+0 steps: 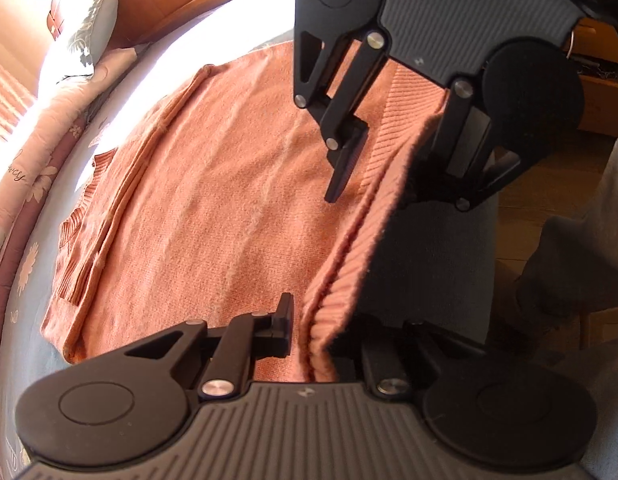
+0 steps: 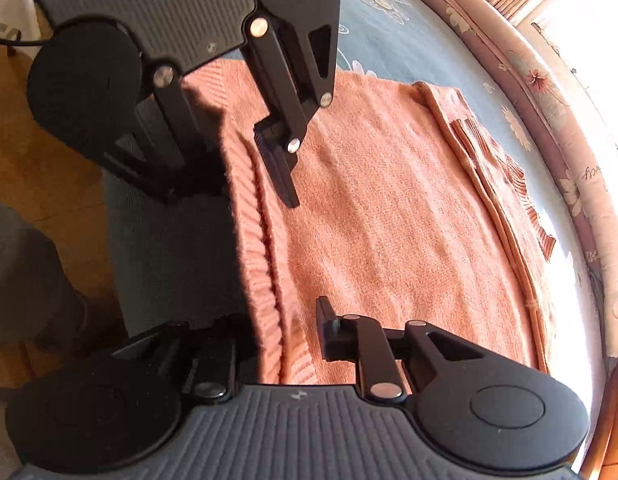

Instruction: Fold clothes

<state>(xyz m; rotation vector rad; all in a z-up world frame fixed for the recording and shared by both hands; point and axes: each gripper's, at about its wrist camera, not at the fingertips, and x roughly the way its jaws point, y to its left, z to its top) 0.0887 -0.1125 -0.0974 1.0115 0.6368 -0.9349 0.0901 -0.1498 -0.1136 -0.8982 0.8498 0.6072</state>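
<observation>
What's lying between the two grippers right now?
Only the sweater's ribbed hem, running from the left gripper up to the right gripper. The left wrist view shows it.

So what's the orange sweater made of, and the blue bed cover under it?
The orange sweater looks like soft knitted yarn, maybe wool or acrylic: fuzzy surface, ribbed hem. The blue bed cover looks like smooth woven cloth, matte, with printed white flowers; which fibre, I cannot tell.
</observation>
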